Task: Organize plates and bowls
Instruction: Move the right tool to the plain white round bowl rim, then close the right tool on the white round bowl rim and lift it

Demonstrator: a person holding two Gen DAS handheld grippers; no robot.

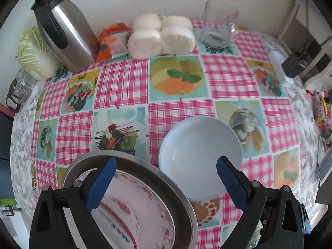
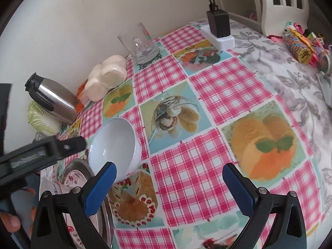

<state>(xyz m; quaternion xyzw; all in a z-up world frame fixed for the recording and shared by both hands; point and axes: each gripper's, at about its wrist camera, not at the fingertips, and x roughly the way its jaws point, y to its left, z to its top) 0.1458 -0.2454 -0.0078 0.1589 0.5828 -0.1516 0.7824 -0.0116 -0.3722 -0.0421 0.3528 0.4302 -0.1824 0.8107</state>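
A white bowl (image 1: 199,155) stands on the checked tablecloth, also in the right wrist view (image 2: 115,145). Left of it, a floral plate (image 1: 132,211) lies inside a steel plate (image 1: 166,182); both show in the right wrist view as floral plate (image 2: 70,178) and steel plate (image 2: 105,220). My left gripper (image 1: 166,182) is open and empty, hovering over the steel plate's rim and the bowl's near edge. My right gripper (image 2: 169,188) is open and empty above the cloth, right of the bowl. The left gripper's finger (image 2: 62,145) shows in the right wrist view.
Along the wall stand a steel thermos jug (image 1: 64,33), a cabbage (image 1: 33,56), a pack of white buns (image 1: 161,35) and a glass mug (image 1: 220,27). A charger on a white power strip (image 2: 220,33) and candy packets (image 2: 300,43) sit at the right.
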